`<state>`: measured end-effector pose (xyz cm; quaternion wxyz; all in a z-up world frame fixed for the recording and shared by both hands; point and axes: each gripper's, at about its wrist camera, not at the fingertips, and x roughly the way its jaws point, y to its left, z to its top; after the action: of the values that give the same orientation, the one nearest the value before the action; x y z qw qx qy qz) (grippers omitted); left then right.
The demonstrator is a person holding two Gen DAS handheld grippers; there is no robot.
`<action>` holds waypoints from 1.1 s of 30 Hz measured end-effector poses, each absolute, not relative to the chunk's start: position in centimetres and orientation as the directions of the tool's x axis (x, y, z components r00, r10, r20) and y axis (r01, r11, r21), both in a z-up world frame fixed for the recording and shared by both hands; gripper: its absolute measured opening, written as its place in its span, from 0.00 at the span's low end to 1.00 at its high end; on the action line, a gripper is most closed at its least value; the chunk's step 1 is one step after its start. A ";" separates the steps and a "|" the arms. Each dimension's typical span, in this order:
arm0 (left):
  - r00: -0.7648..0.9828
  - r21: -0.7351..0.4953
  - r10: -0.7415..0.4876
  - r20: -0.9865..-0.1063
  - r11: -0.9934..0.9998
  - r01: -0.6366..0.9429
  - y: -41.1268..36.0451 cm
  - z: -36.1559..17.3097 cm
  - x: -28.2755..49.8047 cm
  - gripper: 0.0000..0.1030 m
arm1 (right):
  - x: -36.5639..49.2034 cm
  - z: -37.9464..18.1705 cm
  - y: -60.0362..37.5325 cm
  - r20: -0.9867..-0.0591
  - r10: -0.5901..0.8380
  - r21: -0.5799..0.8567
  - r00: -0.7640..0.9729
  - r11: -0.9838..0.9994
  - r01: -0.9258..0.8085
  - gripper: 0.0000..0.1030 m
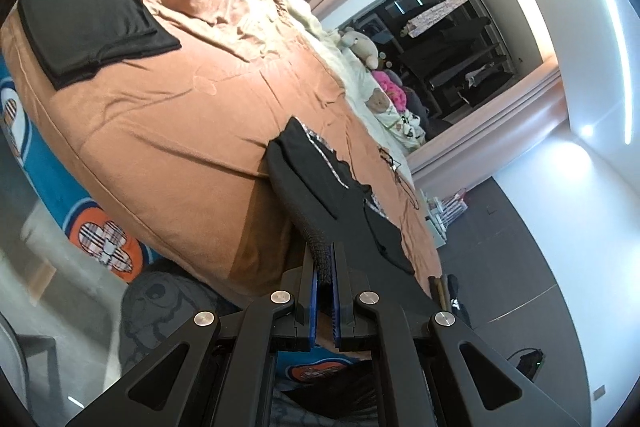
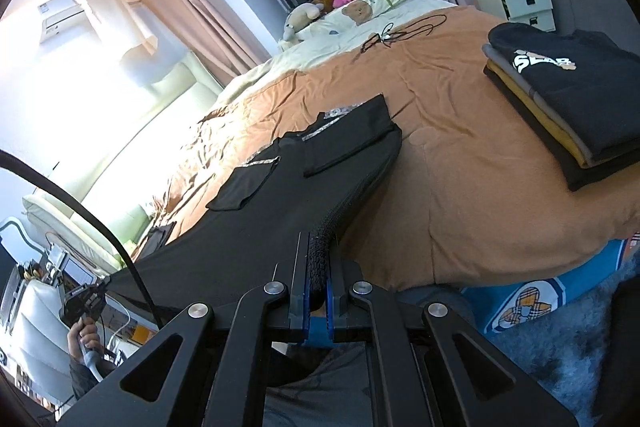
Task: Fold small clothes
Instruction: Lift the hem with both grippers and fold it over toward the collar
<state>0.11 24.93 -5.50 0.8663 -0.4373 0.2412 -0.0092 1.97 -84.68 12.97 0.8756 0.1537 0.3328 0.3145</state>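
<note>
A black garment (image 1: pixel 320 179) with patterned trim and its sleeves folded in is stretched between both grippers; its far part lies on the orange bedspread (image 1: pixel 180 131). My left gripper (image 1: pixel 324 261) is shut on one corner of the ribbed hem. My right gripper (image 2: pixel 318 261) is shut on the hem's other corner, with the black garment (image 2: pixel 304 183) running away to the left. In the right wrist view the left gripper (image 2: pixel 102 283), held by a hand (image 2: pixel 86 341), pinches the taut cloth at the far left.
A folded black garment (image 1: pixel 92 31) lies on the bed's far left. A stack of folded clothes (image 2: pixel 568 99) sits at the right on the bedspread (image 2: pixel 460 167). A black cable (image 2: pixel 400 31), plush toys (image 2: pixel 304 15), a white nightstand (image 2: pixel 516 3) and a blue patterned rug (image 2: pixel 532 303) surround the bed.
</note>
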 end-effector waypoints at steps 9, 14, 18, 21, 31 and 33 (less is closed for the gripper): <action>0.879 -0.742 -0.232 -0.418 0.645 -0.183 25.5 -4.1 3.1 0.05 | 5.2 14.2 -83.5 -0.487 0.652 0.459 0.582 0.757 -0.464 0.02; 0.868 -0.732 -0.229 -0.441 0.652 -0.199 26.1 -3.2 6.6 0.05 | 8.4 14.5 -82.4 -0.499 0.648 0.458 0.575 0.761 -0.460 0.02; 0.858 -0.719 -0.226 -0.461 0.662 -0.211 26.5 -2.4 10.3 0.05 | 11.2 14.8 -81.0 -0.514 0.640 0.451 0.572 0.768 -0.454 0.02; 0.849 -0.706 -0.223 -0.479 0.673 -0.222 26.8 -2.1 13.2 0.05 | 13.9 15.1 -79.7 -0.527 0.629 0.443 0.571 0.777 -0.447 0.02; 0.804 -0.662 -0.198 -0.561 0.690 -0.293 28.6 -3.3 23.2 0.05 | 23.3 14.8 -75.5 -0.587 0.598 0.430 0.545 0.801 -0.416 0.02; 0.791 -0.650 -0.193 -0.581 0.695 -0.308 29.0 -3.8 25.0 0.05 | 25.4 14.6 -74.5 -0.603 0.591 0.427 0.536 0.806 -0.410 0.02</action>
<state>25.02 29.01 -3.78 0.8625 -0.3893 0.3216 0.0334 25.41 -74.48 14.64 0.8684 0.1176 0.3860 0.2882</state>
